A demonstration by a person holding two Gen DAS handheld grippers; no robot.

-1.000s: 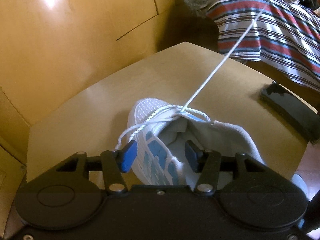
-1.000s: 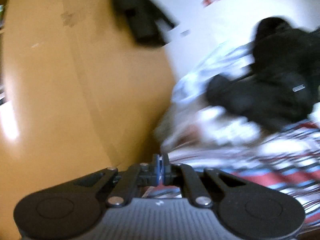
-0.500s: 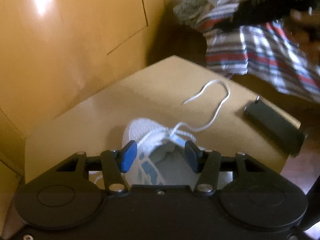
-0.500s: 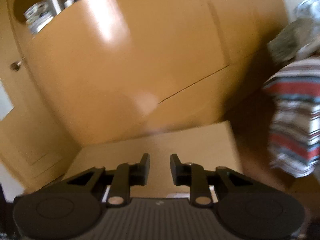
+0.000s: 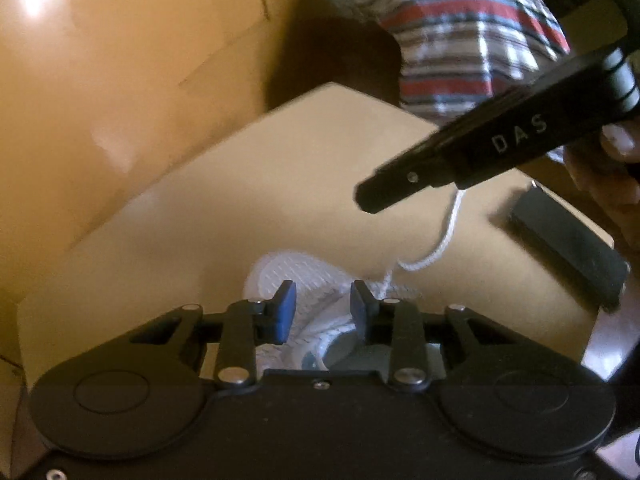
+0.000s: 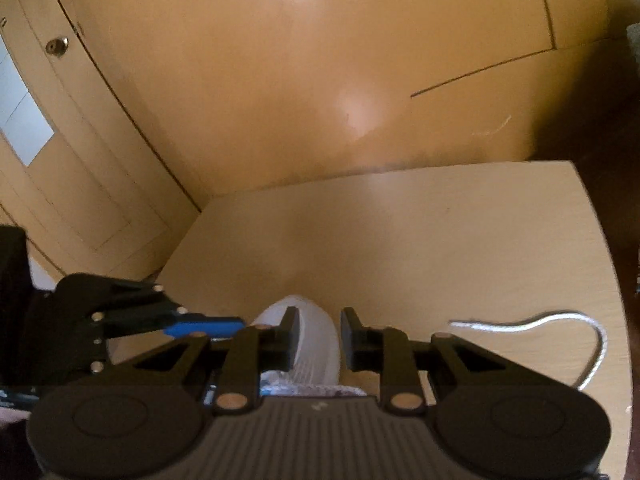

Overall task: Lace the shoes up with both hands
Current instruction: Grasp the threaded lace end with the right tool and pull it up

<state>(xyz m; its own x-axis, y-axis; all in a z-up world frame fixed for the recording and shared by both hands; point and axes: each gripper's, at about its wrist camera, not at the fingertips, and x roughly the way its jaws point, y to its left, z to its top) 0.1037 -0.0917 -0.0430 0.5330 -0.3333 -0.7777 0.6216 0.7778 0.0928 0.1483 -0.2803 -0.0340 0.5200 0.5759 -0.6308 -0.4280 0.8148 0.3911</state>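
On the table [image 5: 224, 216], white mesh shoe [image 5: 304, 276], lace [image 6: 560, 322] loose.

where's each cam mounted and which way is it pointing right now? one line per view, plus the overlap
Left wrist: sits on the left claw, looks down over the white shoe and lace on the table; shows the right claw's finger and a hand.
Right wrist: sits on the right claw, looks down across the shoe's toe toward a wooden wall; shows the left claw entering from the left.
Shared: shoe, lace, table, wall, and each other's claw.
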